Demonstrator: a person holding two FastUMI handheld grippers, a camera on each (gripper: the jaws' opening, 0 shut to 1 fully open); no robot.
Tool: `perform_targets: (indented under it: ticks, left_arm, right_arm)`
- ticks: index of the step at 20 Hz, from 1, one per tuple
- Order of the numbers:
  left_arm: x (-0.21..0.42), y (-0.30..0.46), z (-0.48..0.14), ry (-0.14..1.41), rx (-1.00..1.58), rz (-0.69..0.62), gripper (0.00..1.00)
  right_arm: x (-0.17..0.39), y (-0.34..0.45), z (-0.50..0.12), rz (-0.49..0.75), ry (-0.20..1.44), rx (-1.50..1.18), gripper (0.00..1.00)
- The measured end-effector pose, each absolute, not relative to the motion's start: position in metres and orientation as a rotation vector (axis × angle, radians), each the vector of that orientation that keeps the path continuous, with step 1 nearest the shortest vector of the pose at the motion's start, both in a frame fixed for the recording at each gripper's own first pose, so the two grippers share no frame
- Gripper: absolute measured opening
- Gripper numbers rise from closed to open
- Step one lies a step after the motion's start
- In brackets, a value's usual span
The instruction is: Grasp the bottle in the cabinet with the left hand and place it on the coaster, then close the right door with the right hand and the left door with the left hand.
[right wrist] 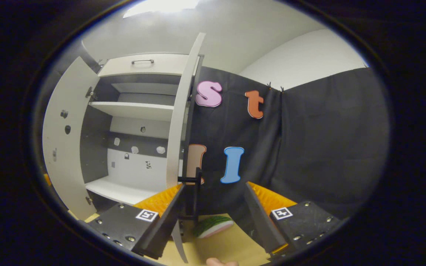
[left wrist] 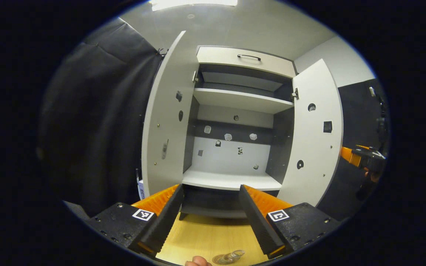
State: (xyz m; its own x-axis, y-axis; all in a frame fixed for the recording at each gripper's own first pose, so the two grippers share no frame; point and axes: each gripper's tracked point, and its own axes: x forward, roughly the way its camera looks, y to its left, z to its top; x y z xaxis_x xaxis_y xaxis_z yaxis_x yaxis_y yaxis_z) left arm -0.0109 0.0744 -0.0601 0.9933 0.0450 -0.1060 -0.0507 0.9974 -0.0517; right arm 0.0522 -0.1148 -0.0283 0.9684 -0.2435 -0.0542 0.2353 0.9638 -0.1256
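Right gripper view: my right gripper (right wrist: 213,212) gapes empty, the right door (right wrist: 181,122) edge-on just left of my fingers; bottle (left wrist: 231,255) on the coaster (left wrist: 223,259) below my spread left gripper (left wrist: 210,218)

Two wedge-shaped fingers are seen at the bottom of the left gripper view on the left gripper (left wrist: 210,218), each backed by a ribbed plate. Behind them, black blocks are carried, studded with screws and each marked with a square black-and-white tag. The same build is shown by the right gripper (right wrist: 213,218) at the bottom of the right gripper view: ribbed plates, screwed black blocks, one square tag on each. A fingertip (left wrist: 197,261) is glimpsed at the bottom edge.
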Motion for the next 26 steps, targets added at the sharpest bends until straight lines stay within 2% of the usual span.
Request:
perform_targets:
  ticks: [2, 9, 13, 14, 15, 16, 17, 19, 20, 23, 25, 26]
  left_arm:
    - [-0.014, 0.080, -0.055, 0.095, -0.064, 0.064, 0.96]
    - [-0.016, 0.089, -0.038, 0.073, -0.071, 0.092, 0.96]
    - [-0.021, 0.097, -0.030, 0.062, -0.075, 0.106, 0.96]
    - [-0.024, 0.100, -0.028, 0.060, -0.071, 0.114, 0.96]
    - [-0.024, 0.104, -0.028, 0.057, -0.067, 0.123, 0.96]
    - [-0.025, 0.108, -0.027, 0.056, -0.062, 0.133, 0.96]
    - [-0.026, 0.113, -0.027, 0.056, -0.056, 0.145, 0.96]
    - [-0.030, 0.123, -0.027, 0.052, -0.042, 0.174, 0.96]
    - [-0.034, 0.128, -0.026, 0.051, -0.040, 0.188, 0.96]
    - [-0.044, 0.140, -0.026, 0.050, -0.046, 0.229, 0.96]
    - [-0.051, 0.153, -0.027, 0.047, -0.046, 0.263, 0.96]
    - [-0.053, 0.159, -0.027, 0.046, -0.044, 0.279, 0.92]
  right_arm:
    - [0.053, -0.114, -0.028, -0.241, 0.072, -0.099, 0.93]
    - [0.056, -0.094, -0.031, -0.185, 0.078, -0.073, 0.92]
    - [0.062, -0.060, -0.034, -0.104, 0.084, -0.050, 0.92]
    - [0.065, -0.050, -0.034, -0.084, 0.084, -0.050, 0.95]
    - [0.067, -0.041, -0.035, -0.069, 0.085, -0.048, 0.92]
    - [0.069, -0.033, -0.035, -0.051, 0.086, -0.045, 0.95]
    - [0.072, -0.024, -0.037, -0.032, 0.087, -0.042, 0.93]
    - [0.079, -0.008, -0.039, 0.004, 0.088, -0.035, 0.95]
    - [0.082, 0.000, -0.040, 0.022, 0.089, -0.032, 0.93]
    - [0.093, 0.020, -0.041, 0.066, 0.078, -0.027, 0.95]
    - [0.097, 0.035, -0.041, 0.101, 0.068, -0.022, 0.93]
    - [0.100, 0.043, -0.041, 0.120, 0.068, -0.015, 0.93]
